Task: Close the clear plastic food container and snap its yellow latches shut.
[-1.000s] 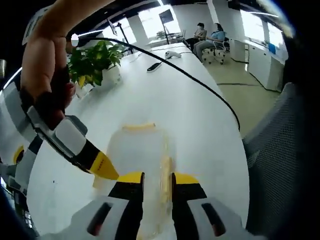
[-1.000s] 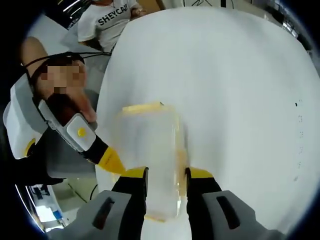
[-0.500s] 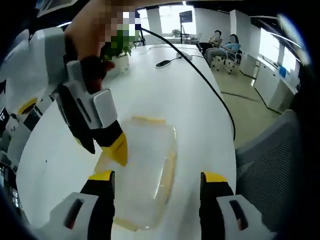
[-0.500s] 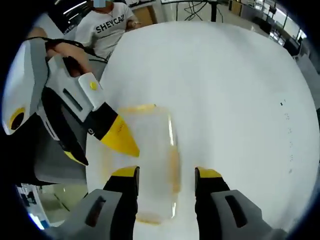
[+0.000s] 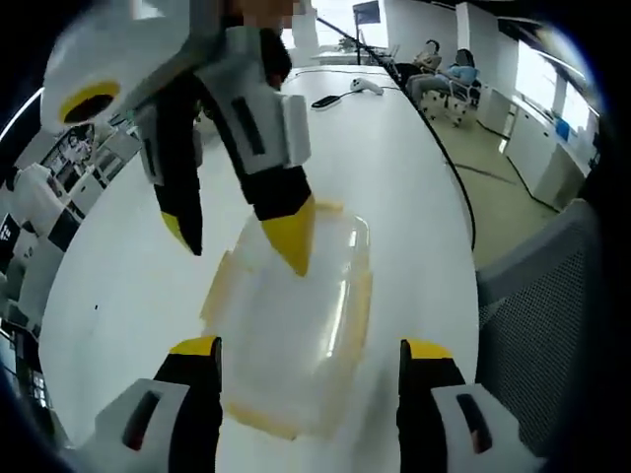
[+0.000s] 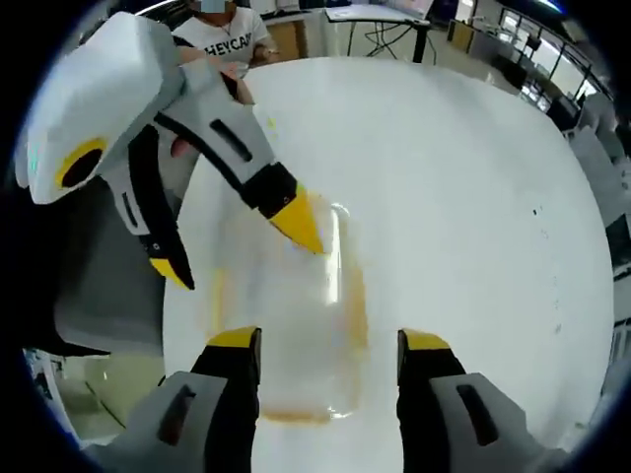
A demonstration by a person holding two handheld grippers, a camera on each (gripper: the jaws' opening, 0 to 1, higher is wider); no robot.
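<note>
White and glossy, the long oval desk (image 5: pixel 394 187) runs from the lower frame up toward office chairs and seated people at the top. Nearest, the left tongs (image 5: pixel 308 347) stand wide open at the bottom of the left gripper view, straddling the clear rectangular plastic food container with yellow latches (image 5: pixel 296 325), which lies flat mid-frame with its lid on. Likewise, the right tongs (image 6: pixel 330 340) gape empty around that container (image 6: pixel 286 335). Each tongs enters the other's view from the upper left, angled steeply down, one tip over the lid. Pressing off-centre could skid the light box along the slick desk, leaving latches unsnapped.
</note>
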